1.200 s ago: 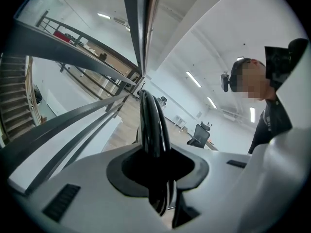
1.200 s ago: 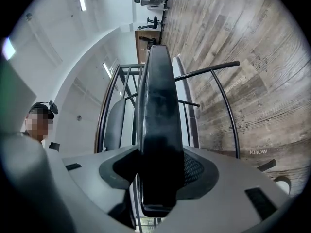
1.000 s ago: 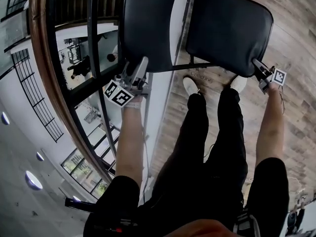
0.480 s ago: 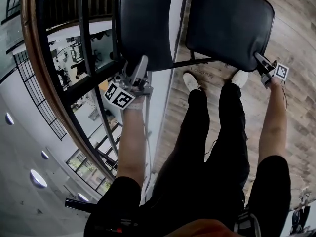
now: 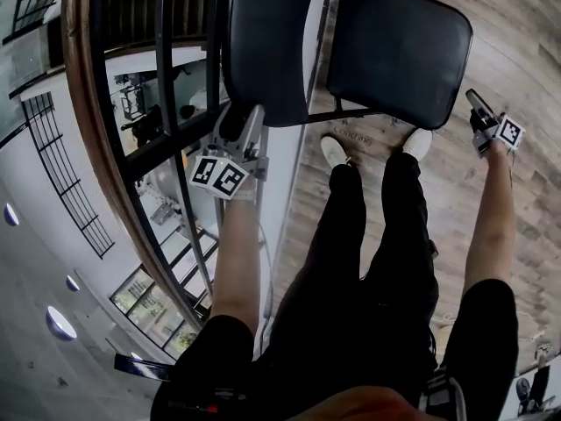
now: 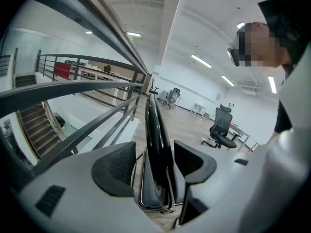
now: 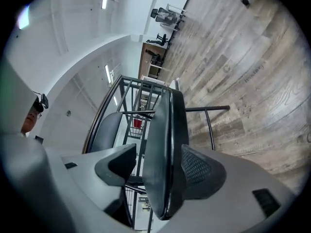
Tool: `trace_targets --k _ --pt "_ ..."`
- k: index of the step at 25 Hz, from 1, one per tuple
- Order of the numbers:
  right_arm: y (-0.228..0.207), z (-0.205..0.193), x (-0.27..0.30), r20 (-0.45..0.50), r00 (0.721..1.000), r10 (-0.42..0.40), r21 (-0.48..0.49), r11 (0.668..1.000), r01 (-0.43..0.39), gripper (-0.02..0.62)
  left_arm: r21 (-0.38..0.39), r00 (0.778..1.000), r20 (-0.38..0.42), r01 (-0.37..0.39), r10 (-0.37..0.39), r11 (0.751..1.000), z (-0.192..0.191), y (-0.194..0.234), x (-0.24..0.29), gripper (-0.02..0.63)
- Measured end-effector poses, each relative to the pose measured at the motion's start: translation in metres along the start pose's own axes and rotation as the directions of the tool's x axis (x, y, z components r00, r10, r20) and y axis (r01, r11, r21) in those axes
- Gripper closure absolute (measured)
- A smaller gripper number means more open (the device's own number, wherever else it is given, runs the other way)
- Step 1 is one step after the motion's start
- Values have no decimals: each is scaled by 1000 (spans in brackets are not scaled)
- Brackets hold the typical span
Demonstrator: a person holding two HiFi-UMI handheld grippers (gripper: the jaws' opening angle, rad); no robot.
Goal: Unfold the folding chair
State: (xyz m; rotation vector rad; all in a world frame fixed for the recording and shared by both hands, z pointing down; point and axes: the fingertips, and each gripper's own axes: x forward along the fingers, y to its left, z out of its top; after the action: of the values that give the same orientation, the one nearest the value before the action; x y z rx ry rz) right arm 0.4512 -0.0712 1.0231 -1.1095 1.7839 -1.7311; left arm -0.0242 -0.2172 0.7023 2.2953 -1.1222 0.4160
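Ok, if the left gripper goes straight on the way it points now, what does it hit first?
The backrest of the chair. It stands edge-on between the left gripper jaws, which have just been opening and do not press on it. Going on, the padding would probably slide deeper between them, though depth is hard to judge.

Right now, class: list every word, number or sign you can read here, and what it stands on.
Faint print on the grey-brown wooden plank floor, by the white shoes: too blurred to read.
Black-and-white square markers on the left cube and right cube: patterns, no letters.
Nothing else readable.
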Motion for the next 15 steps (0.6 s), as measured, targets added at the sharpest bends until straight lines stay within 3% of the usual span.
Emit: trace_targets --k 5,9,15 --pt "65 13 -8 -34 999 0 -70 998 -3 322 12 999 31 -6 6 1000 16 1 -27 374" --pt "133 0 -14 -81 996 28 -89 995 -35 324 0 997 74 -3 3 1000 41 -11 -59 374" --pt "256 -22 -10 -105 993 48 -157 985 -65 324 18 992 35 121 -122 992 62 -63 -82 375"
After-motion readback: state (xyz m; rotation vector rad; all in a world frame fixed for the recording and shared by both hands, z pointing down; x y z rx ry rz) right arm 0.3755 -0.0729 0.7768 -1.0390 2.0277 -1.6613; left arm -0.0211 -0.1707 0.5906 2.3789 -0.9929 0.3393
